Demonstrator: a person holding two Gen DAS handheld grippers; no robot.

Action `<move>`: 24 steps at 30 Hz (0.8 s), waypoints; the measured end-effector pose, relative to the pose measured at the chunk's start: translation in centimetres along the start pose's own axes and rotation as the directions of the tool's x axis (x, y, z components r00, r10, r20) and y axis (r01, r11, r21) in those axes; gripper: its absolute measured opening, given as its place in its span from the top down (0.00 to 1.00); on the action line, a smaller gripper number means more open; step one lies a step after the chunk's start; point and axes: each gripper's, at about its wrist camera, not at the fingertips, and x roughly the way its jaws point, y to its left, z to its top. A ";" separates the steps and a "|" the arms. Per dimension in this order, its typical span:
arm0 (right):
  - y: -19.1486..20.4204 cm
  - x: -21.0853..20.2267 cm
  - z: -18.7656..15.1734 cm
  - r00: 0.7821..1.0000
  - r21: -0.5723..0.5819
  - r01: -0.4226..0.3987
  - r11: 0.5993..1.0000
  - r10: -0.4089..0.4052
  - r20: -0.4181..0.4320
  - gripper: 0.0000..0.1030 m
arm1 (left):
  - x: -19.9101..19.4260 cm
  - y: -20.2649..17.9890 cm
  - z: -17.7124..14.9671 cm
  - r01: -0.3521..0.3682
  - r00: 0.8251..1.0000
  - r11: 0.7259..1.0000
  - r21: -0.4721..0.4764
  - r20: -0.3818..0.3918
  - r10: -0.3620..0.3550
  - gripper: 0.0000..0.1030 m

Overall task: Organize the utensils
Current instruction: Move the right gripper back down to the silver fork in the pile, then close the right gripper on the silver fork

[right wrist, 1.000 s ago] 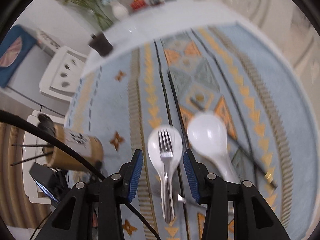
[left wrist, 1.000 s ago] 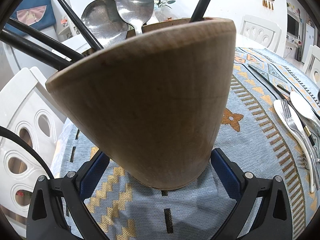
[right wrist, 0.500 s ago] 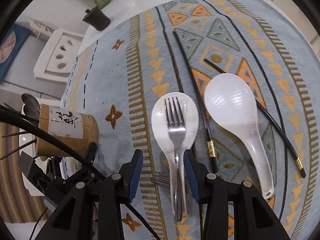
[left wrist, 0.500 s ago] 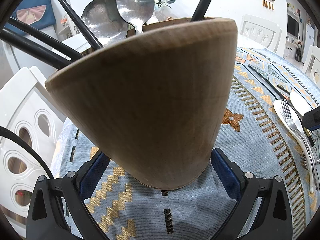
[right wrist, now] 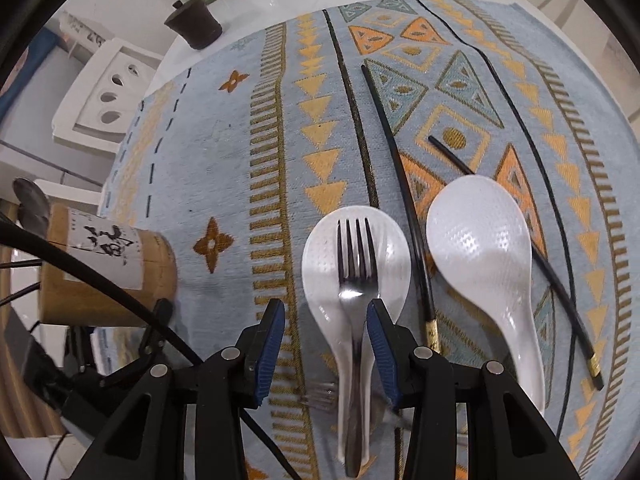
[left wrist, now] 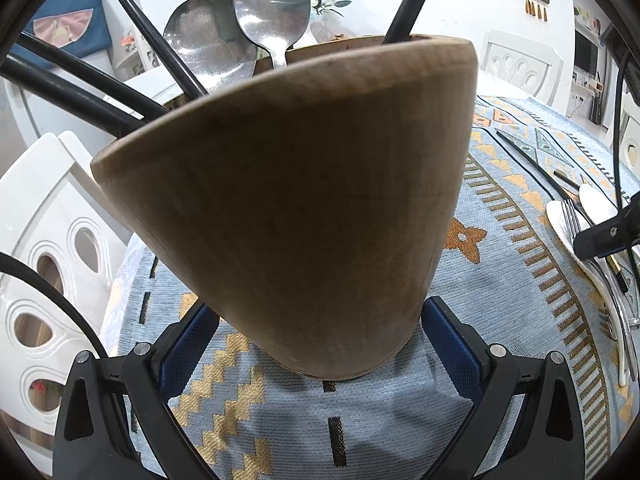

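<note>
On the patterned tablecloth, view by view:

Left wrist
- holder [left wrist: 304,208]: wooden cup, tilted, fills the middle of the view, its base between the left gripper [left wrist: 320,340] fingers
- left gripper state: jaws wide, blue pads against both sides of the holder base, gripping it
- holder contents: two metal spoons [left wrist: 272,4] and black chopsticks [left wrist: 152,36] stick out of the top
- cloth [left wrist: 500,304]: blue with orange pattern, under the holder
- far right: fork [left wrist: 572,216] lying on a white spoon [left wrist: 560,220], partly hidden by the right gripper's black body
- background: white chair [left wrist: 44,240] at left

Right wrist
- right gripper [right wrist: 326,344]: pointing steeply down over the cloth, jaws at a narrow-to-middle gap, nothing clamped
- fork [right wrist: 356,264]: lies on a white spoon [right wrist: 320,264], tines pointing away; its neck runs between the two pads, contact unclear
- second white spoon [right wrist: 480,248]: just right, lying apart
- loose chopsticks [right wrist: 404,196]: two, beside and under the spoons
- second fork [right wrist: 320,394]: tines peek out near the left pad
- holder [right wrist: 108,276]: far left, labelled
</note>
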 end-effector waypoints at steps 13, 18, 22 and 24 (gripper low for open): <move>-0.5 0.9 0.5 0.999 0.006 0.000 1.000 0.000 0.039 0.55 | 0.0 0.1 0.0 0.000 1.000 1.000 0.000 0.000 0.000 0.01; 0.7 1.1 0.0 0.996 -0.069 0.066 0.995 -0.061 0.066 0.55 | 0.0 0.1 0.0 0.000 1.000 1.000 0.000 0.000 0.000 0.01; 0.1 0.7 -0.5 0.996 -0.081 -0.036 0.996 0.042 0.073 0.81 | 0.0 0.1 0.0 0.000 1.000 1.000 0.000 0.000 0.000 0.01; 0.0 0.4 -0.7 0.995 -0.088 -0.059 0.994 0.065 0.072 0.87 | 0.1 0.1 0.0 0.000 1.000 1.000 0.000 0.000 0.000 0.01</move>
